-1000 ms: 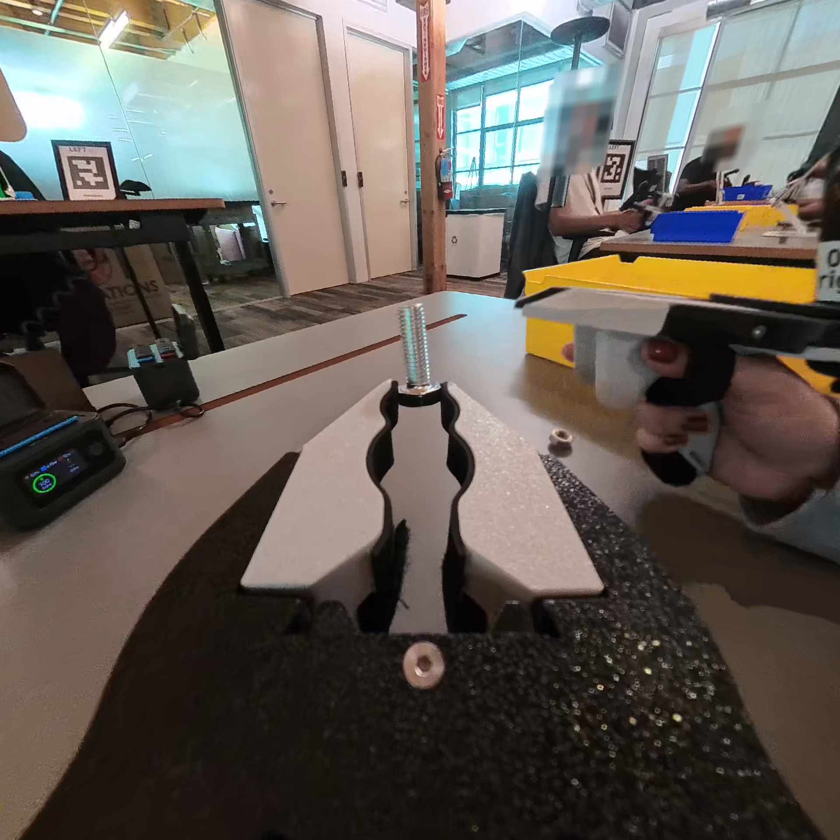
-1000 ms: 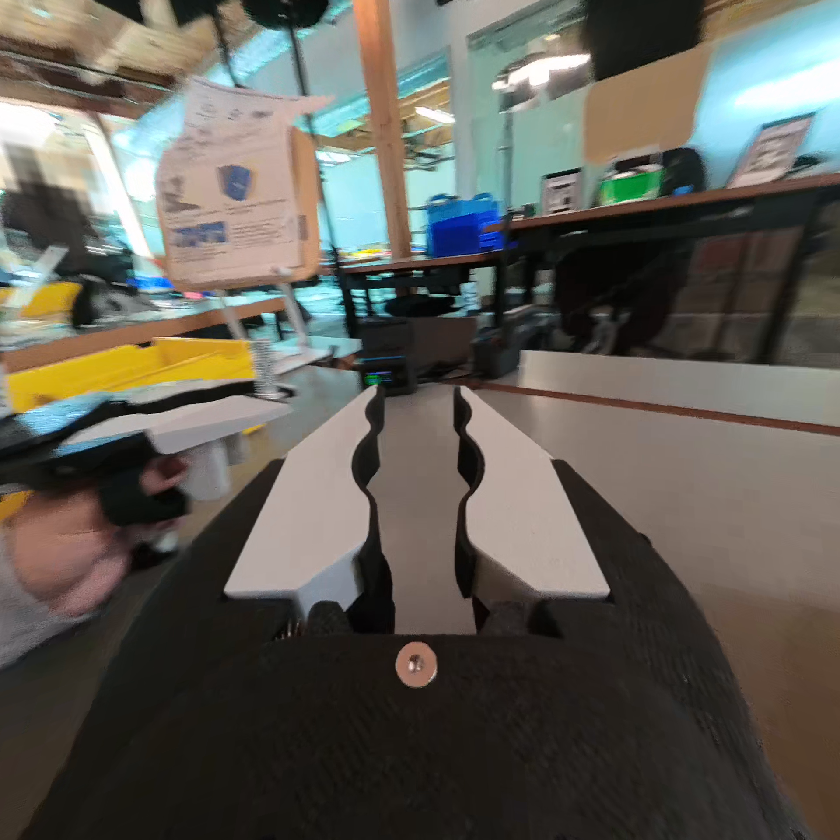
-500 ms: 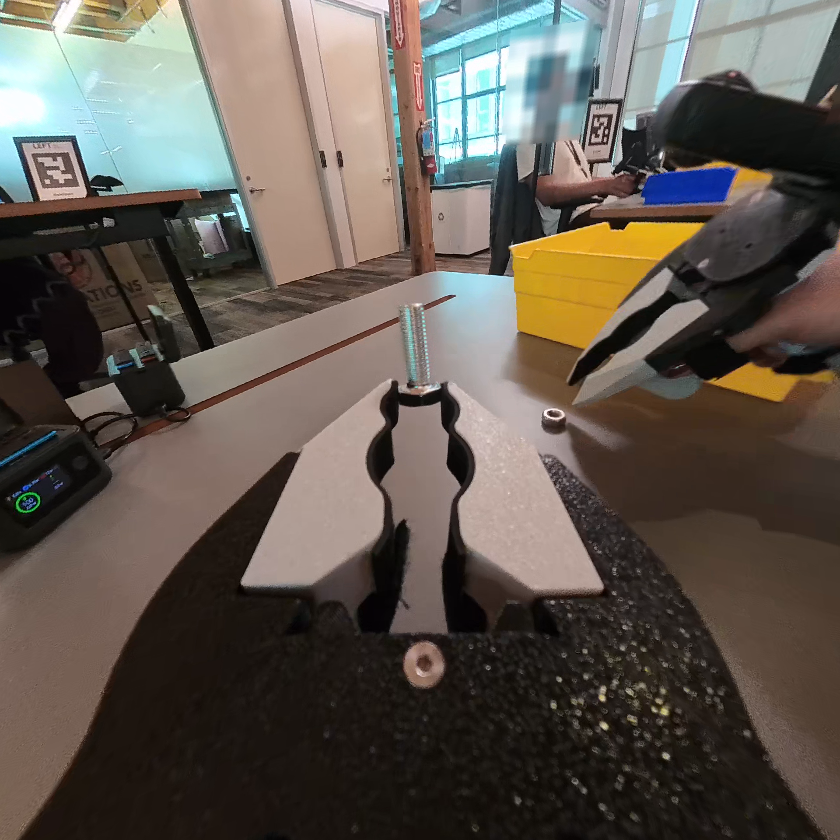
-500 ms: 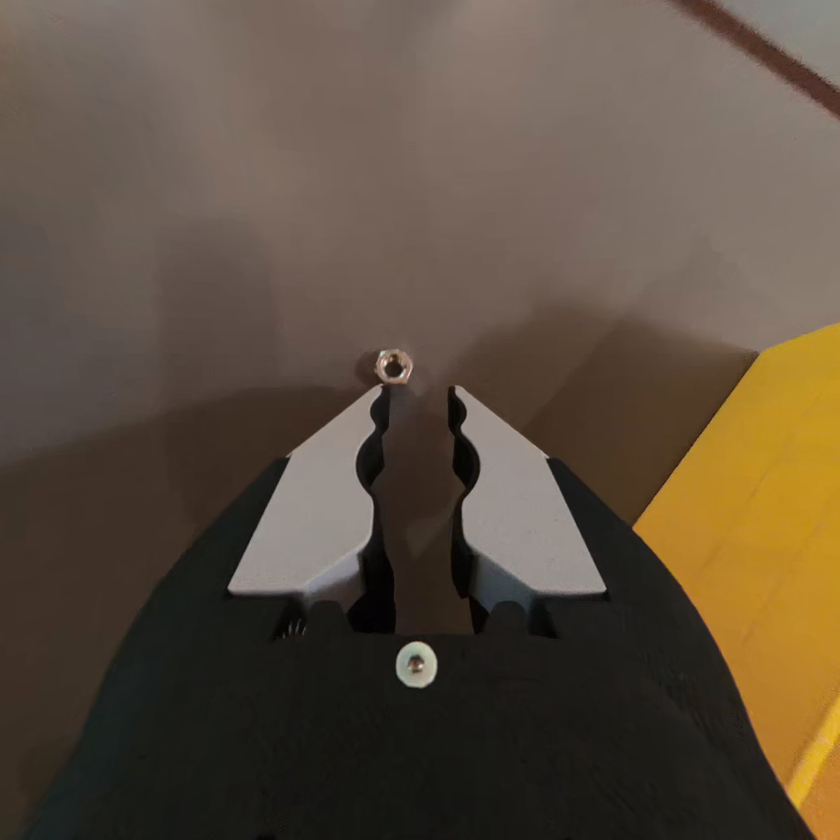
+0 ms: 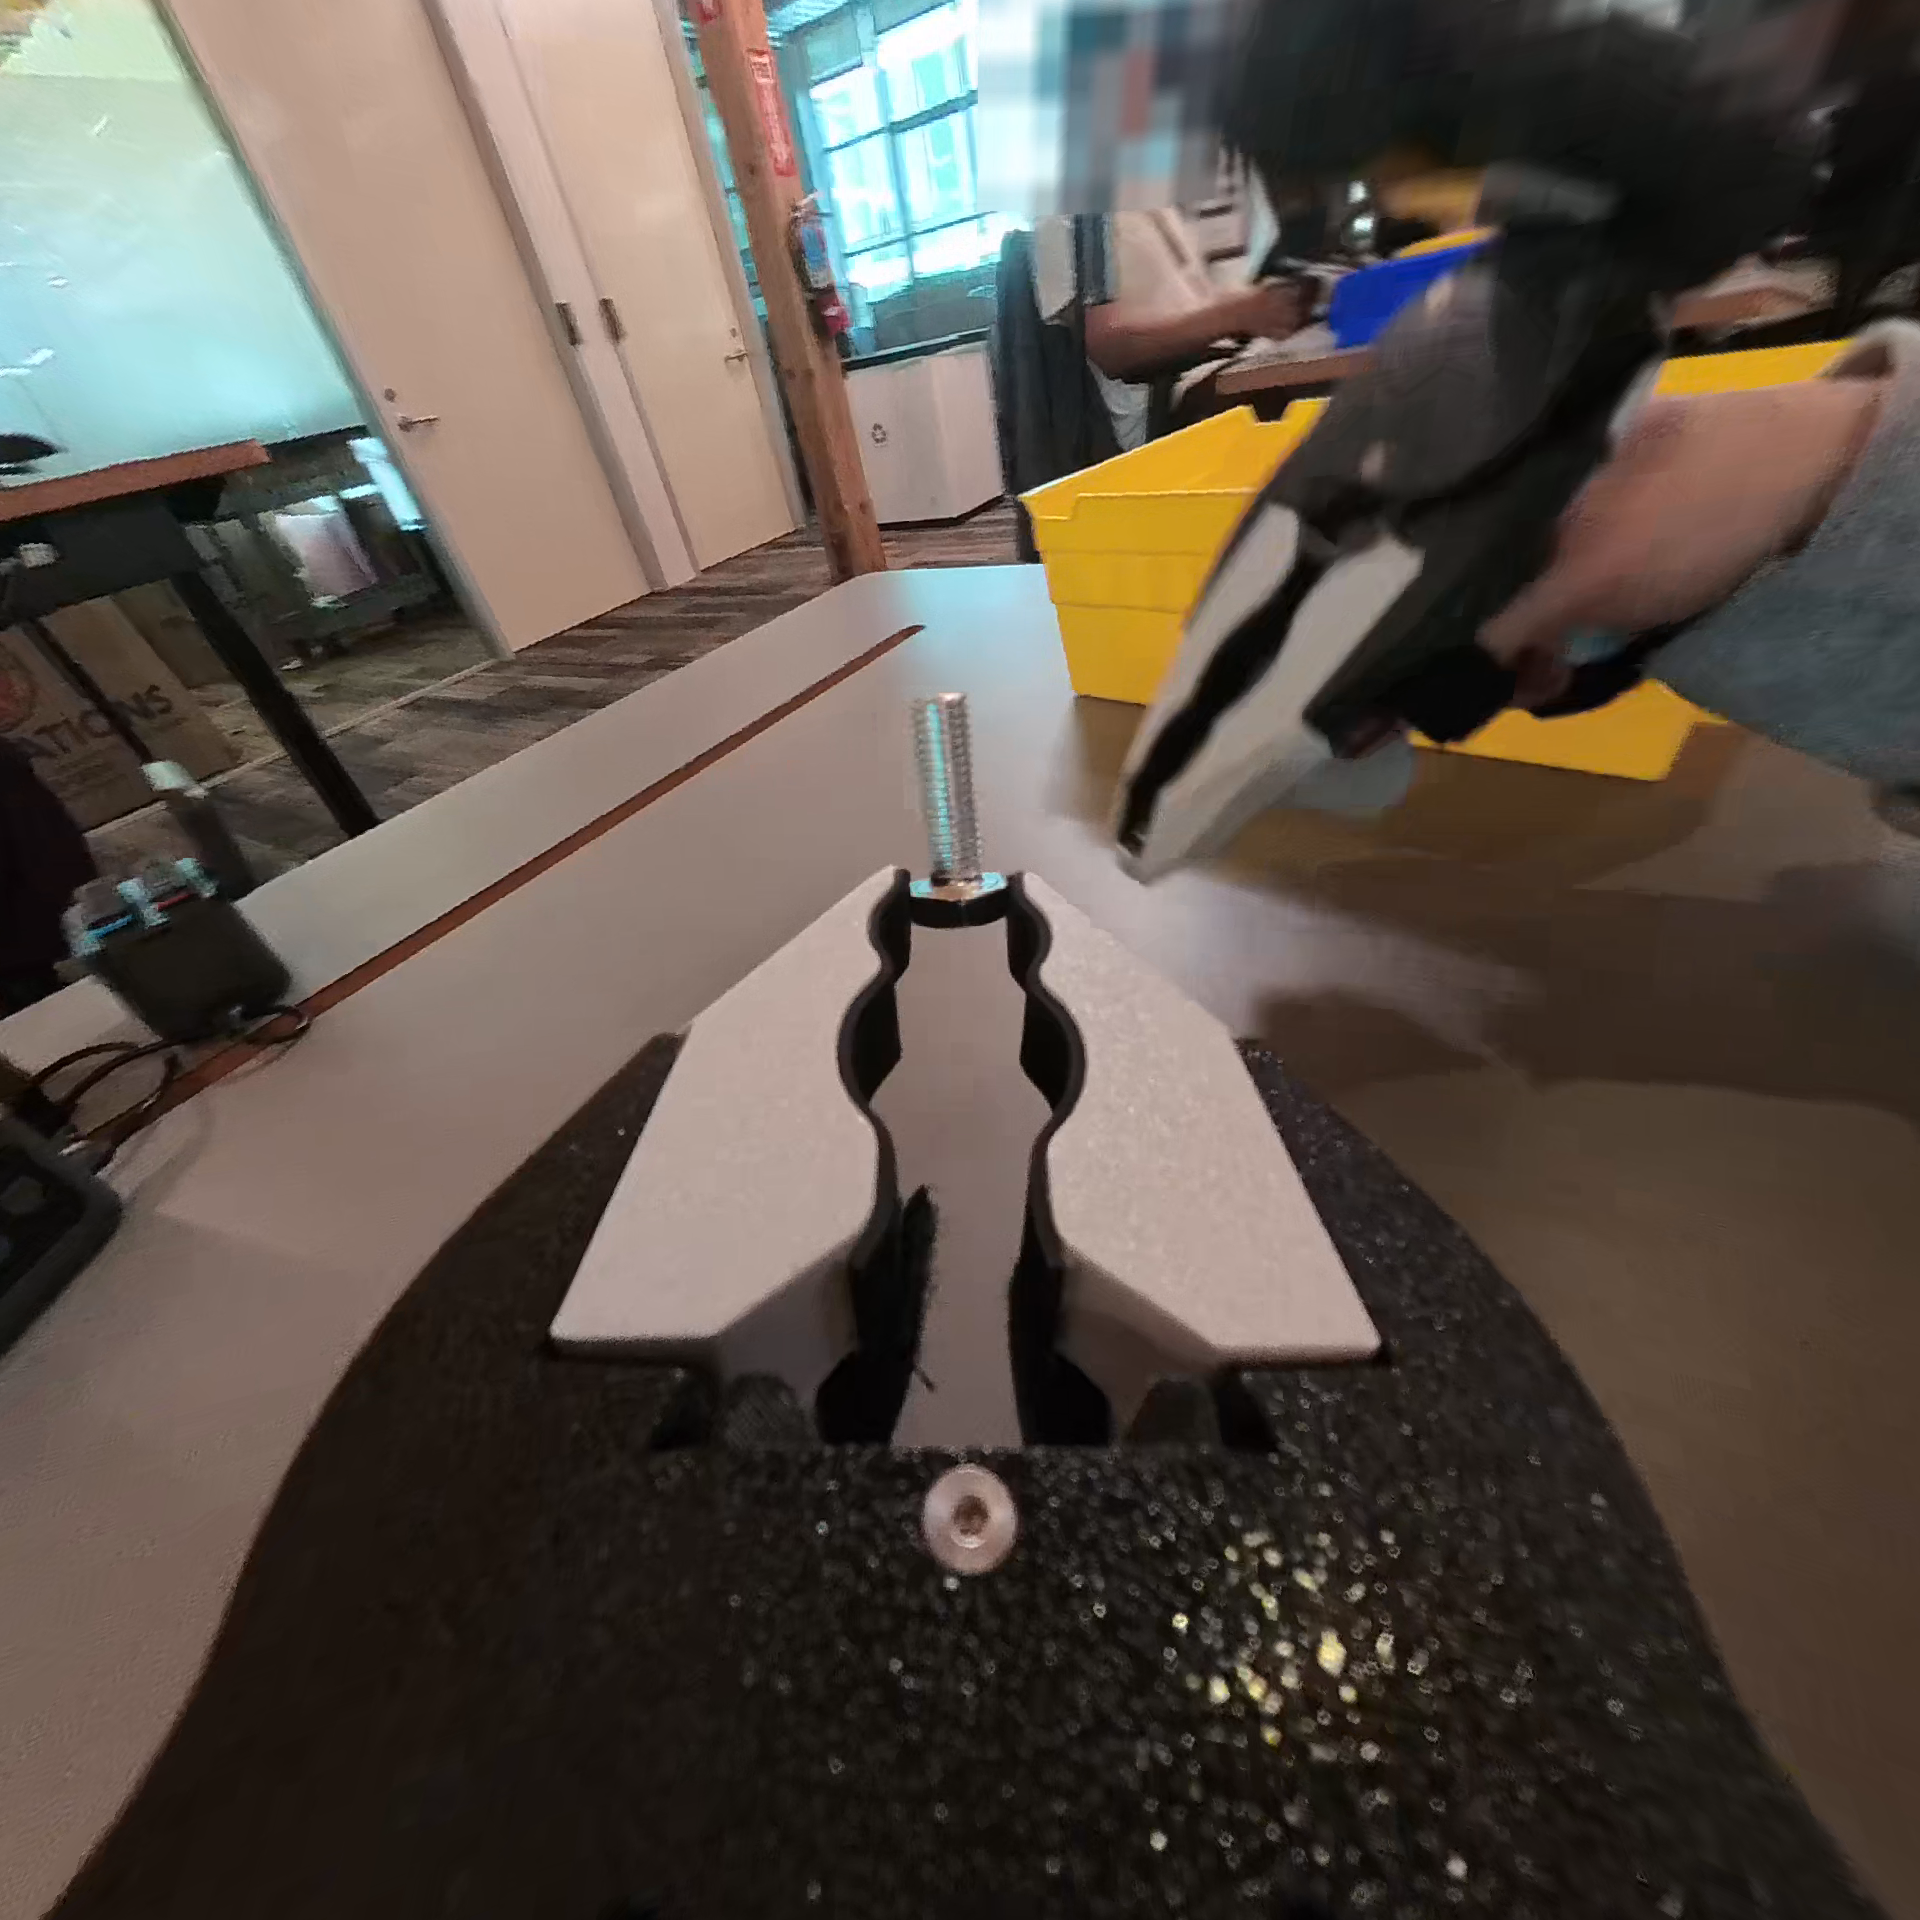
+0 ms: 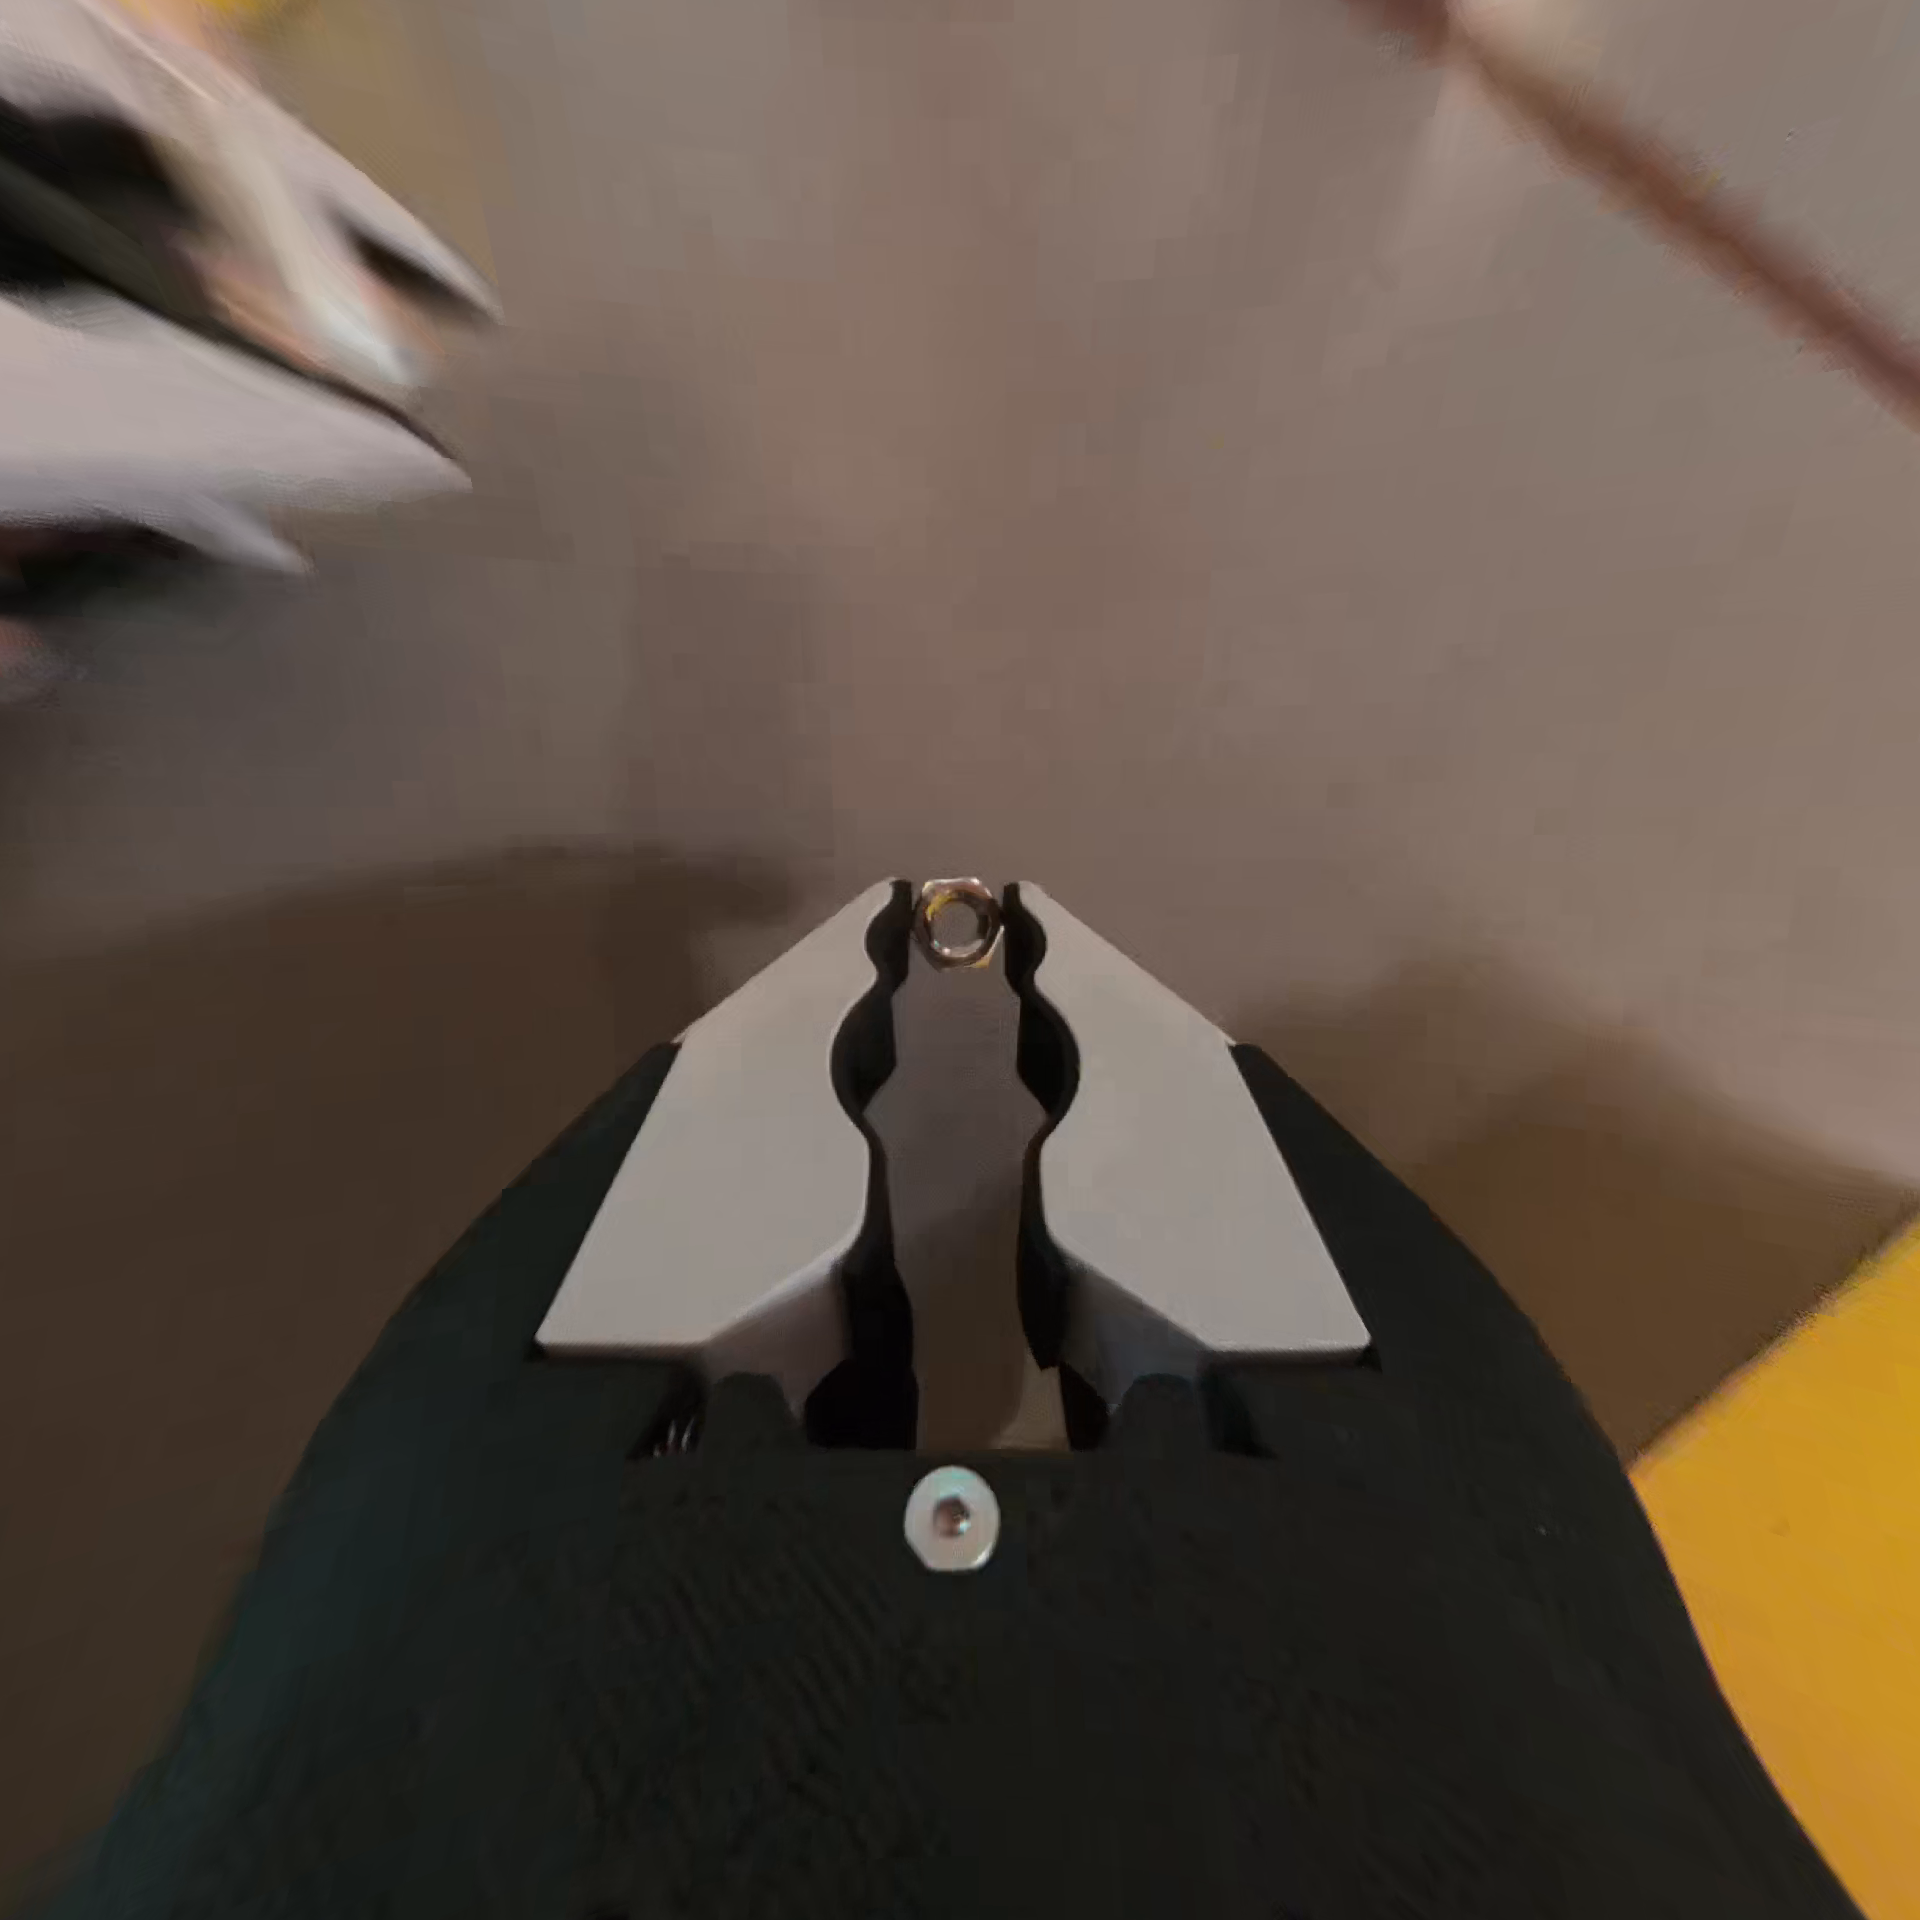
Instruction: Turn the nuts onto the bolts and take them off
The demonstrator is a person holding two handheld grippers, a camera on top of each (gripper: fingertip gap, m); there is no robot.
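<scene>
The nut, clamped flat at the right gripper jaws' tips, hangs above the bench, right of the upright bolt whose head the left gripper jaws clamp.

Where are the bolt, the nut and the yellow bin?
bolt [image 5: 943, 790], left wrist view, threaded shaft.
nut [image 6: 957, 924], right wrist view, its ring.
yellow bin [image 5: 1127, 540], left wrist view, front wall.

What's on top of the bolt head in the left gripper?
Only the bolt's own bare threaded shank, standing upright above the left gripper; no nut on it. The nut sits between the right gripper's tips. The head's underside is hidden.
</scene>
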